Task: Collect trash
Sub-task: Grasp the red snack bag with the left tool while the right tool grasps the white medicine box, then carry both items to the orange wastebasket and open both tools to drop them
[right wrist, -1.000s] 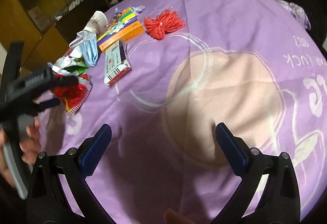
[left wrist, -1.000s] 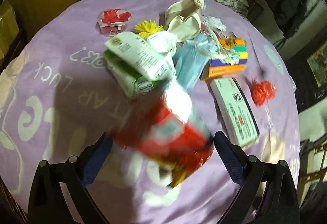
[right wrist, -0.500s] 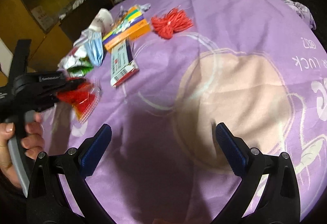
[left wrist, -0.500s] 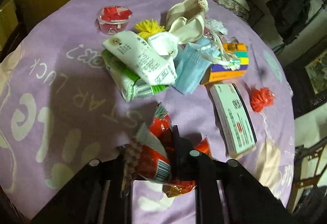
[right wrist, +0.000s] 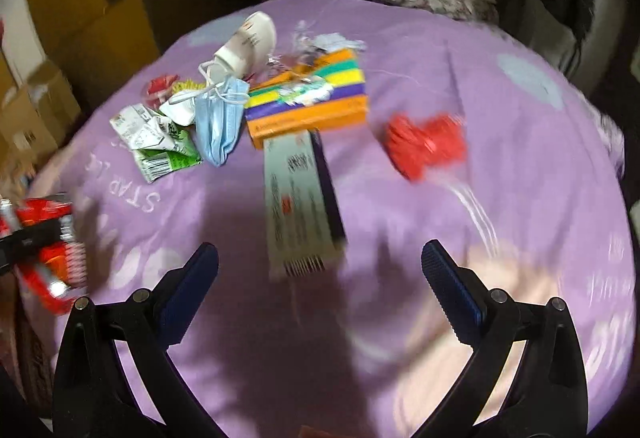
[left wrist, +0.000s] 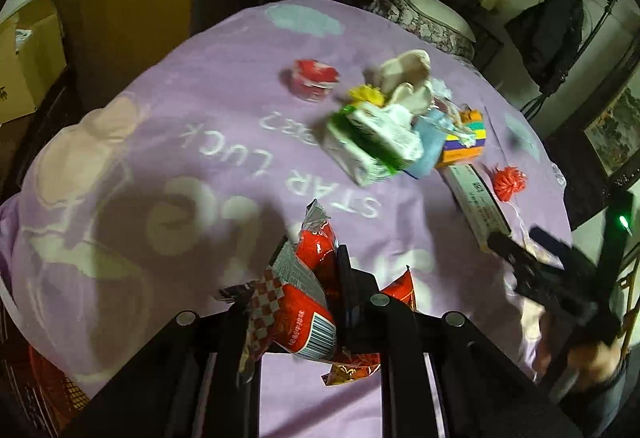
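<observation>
I am holding the red wrapper (left wrist: 308, 322) in the left gripper (left wrist: 340, 278), the jaws clamped together on it, lifted just above the purple surface (left wrist: 160, 126). I judge this is the carrying step; next it is needing a bin, and I am seeing none clearly. Further right the pile is waiting: one green pack (right wrist: 160, 146), one blue mask (right wrist: 220, 118), one striped box (right wrist: 308, 102), one long carton (right wrist: 300, 198), one red tassel (right wrist: 424, 146). The right gripper (right wrist: 320, 270) is hovering, jaws apart, empty.

We are in a home bedroom: a bed with purple blanket (left wrist: 208, 86), pillow (left wrist: 432, 10), hanging coat (left wrist: 552, 34) and cardboard boxes (left wrist: 28, 54).
</observation>
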A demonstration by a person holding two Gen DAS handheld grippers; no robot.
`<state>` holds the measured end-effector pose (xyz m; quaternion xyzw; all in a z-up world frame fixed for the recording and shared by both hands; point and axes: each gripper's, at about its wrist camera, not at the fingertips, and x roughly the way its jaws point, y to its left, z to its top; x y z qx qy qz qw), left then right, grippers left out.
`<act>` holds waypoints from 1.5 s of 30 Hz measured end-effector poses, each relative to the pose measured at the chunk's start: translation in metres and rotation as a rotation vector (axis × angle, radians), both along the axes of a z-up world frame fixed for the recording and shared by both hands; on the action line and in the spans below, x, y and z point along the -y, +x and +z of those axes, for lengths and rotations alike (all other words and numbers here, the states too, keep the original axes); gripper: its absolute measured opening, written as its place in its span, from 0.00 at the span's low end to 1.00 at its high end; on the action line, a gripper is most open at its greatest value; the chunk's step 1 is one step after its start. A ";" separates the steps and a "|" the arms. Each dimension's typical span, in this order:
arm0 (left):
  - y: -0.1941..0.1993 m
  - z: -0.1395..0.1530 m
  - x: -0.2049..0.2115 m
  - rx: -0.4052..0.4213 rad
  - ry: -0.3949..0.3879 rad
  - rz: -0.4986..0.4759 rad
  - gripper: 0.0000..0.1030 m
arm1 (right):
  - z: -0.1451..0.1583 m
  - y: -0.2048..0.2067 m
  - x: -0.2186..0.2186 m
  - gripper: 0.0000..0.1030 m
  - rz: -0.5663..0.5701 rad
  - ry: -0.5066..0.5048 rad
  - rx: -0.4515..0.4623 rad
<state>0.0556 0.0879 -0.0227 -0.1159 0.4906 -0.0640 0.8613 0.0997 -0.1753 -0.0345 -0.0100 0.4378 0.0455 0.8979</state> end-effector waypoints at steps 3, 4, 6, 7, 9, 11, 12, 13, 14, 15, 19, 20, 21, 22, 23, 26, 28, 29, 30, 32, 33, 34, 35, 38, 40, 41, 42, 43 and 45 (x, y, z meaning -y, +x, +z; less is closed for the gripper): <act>0.004 -0.001 -0.005 -0.002 -0.003 0.004 0.15 | -0.009 0.020 -0.010 0.95 -0.004 -0.022 -0.051; 0.004 -0.002 -0.006 -0.002 -0.005 0.002 0.16 | -0.013 0.026 -0.013 0.95 -0.001 -0.036 -0.063; 0.006 -0.005 -0.007 -0.005 -0.005 -0.004 0.16 | -0.018 0.033 -0.018 0.94 0.001 -0.060 -0.079; 0.007 -0.006 -0.007 -0.007 -0.003 -0.010 0.16 | -0.022 0.036 -0.019 0.94 0.006 -0.056 -0.098; 0.011 -0.009 -0.003 -0.007 0.000 -0.019 0.16 | -0.032 0.041 -0.019 0.94 0.014 -0.046 -0.163; 0.010 -0.011 -0.003 -0.007 -0.005 -0.023 0.16 | -0.038 0.045 -0.013 0.95 -0.001 -0.010 -0.196; 0.011 -0.013 -0.003 -0.008 -0.004 -0.024 0.16 | -0.038 0.045 -0.011 0.95 -0.006 0.001 -0.198; 0.010 -0.014 -0.003 -0.008 -0.004 -0.026 0.16 | -0.039 0.045 -0.010 0.95 -0.006 0.000 -0.200; 0.011 -0.016 -0.003 -0.011 -0.005 -0.029 0.16 | -0.039 0.044 -0.010 0.95 -0.003 -0.007 -0.201; 0.012 -0.017 -0.002 -0.015 -0.005 -0.030 0.16 | -0.039 0.044 -0.010 0.95 -0.002 -0.012 -0.200; 0.013 -0.023 -0.002 -0.026 -0.004 -0.033 0.16 | -0.033 0.043 -0.014 0.95 0.003 -0.038 -0.160; 0.013 -0.023 -0.002 -0.025 -0.002 -0.033 0.16 | -0.029 0.046 -0.022 0.95 0.004 -0.043 -0.151; 0.013 -0.023 -0.003 -0.025 0.001 -0.033 0.16 | -0.028 0.046 -0.023 0.94 0.006 -0.042 -0.147; 0.012 -0.024 -0.003 -0.025 0.002 -0.032 0.16 | -0.028 0.048 -0.025 0.94 0.005 -0.040 -0.142; 0.012 -0.023 -0.003 -0.024 0.003 -0.032 0.16 | -0.027 0.050 -0.027 0.94 0.009 -0.042 -0.134; 0.011 -0.022 -0.002 -0.020 0.011 -0.034 0.16 | -0.025 0.053 -0.033 0.82 0.028 -0.072 -0.120; 0.009 -0.022 -0.002 -0.019 0.017 -0.035 0.16 | -0.020 0.049 -0.037 0.58 0.034 -0.074 -0.114; 0.008 -0.021 -0.003 -0.018 0.018 -0.035 0.16 | -0.018 0.045 -0.037 0.51 0.039 -0.071 -0.117; 0.006 -0.021 -0.004 -0.018 0.017 -0.034 0.16 | -0.014 0.040 -0.037 0.45 0.036 -0.073 -0.118; 0.004 -0.018 -0.006 -0.017 0.016 -0.031 0.16 | -0.006 0.026 -0.040 0.45 0.037 -0.076 -0.102; 0.001 -0.016 -0.008 -0.015 0.012 -0.029 0.16 | -0.005 0.016 -0.042 0.45 0.043 -0.074 -0.092; 0.000 -0.014 -0.009 -0.013 0.009 -0.028 0.16 | -0.001 0.007 -0.044 0.44 0.049 -0.066 -0.084; -0.004 -0.011 -0.012 -0.008 0.006 -0.026 0.16 | 0.002 -0.002 -0.045 0.44 0.055 -0.054 -0.079; -0.017 -0.004 -0.023 0.002 0.000 -0.015 0.16 | 0.013 -0.031 -0.050 0.44 0.083 0.000 -0.059; -0.029 0.002 -0.033 0.011 0.003 -0.005 0.16 | 0.019 -0.051 -0.061 0.44 0.119 0.033 -0.050; -0.034 0.004 -0.038 0.015 0.007 0.001 0.16 | 0.021 -0.056 -0.065 0.44 0.133 0.043 -0.049; -0.042 0.007 -0.044 0.019 0.009 0.010 0.16 | 0.024 -0.066 -0.076 0.45 0.160 0.056 -0.047; -0.048 0.009 -0.049 0.021 0.011 0.016 0.16 | 0.026 -0.072 -0.084 0.45 0.178 0.063 -0.046; -0.066 0.015 -0.065 0.034 0.029 0.033 0.16 | 0.030 -0.084 -0.104 0.45 0.232 0.078 -0.045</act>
